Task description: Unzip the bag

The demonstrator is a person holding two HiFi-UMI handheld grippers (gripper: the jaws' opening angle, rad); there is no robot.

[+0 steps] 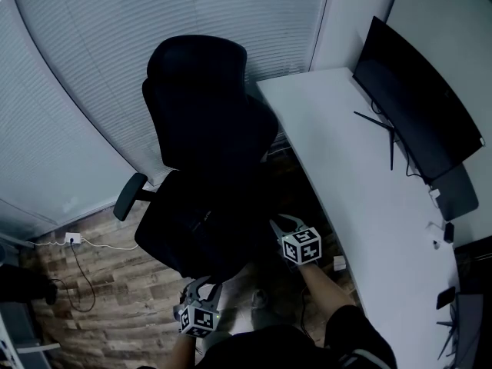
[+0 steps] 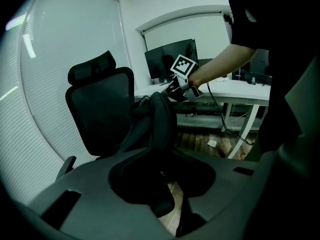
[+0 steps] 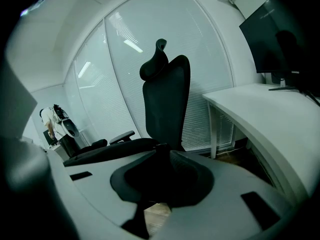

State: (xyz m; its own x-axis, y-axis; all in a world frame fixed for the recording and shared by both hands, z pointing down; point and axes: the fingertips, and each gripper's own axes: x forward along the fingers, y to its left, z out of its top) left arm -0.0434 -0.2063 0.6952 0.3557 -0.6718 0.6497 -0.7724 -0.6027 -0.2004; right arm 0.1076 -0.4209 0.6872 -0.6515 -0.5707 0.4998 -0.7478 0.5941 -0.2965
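The bag [image 1: 206, 225] stood upright on the chair [image 1: 201, 106], the right gripper [image 1: 284, 223] nearest its top with jaws nearly closed on a thin part there, the left gripper [image 1: 203, 286] with jaws half apart at its lower edge.

This is an office. A black swivel chair [image 1: 204, 152] with armrests and a headrest stands at a long white desk [image 1: 361, 191] carrying a wide monitor [image 1: 419, 106]. Blinds [image 1: 84, 68] cover the glass walls, and cables trail across the wood-look floor [image 1: 115, 314].
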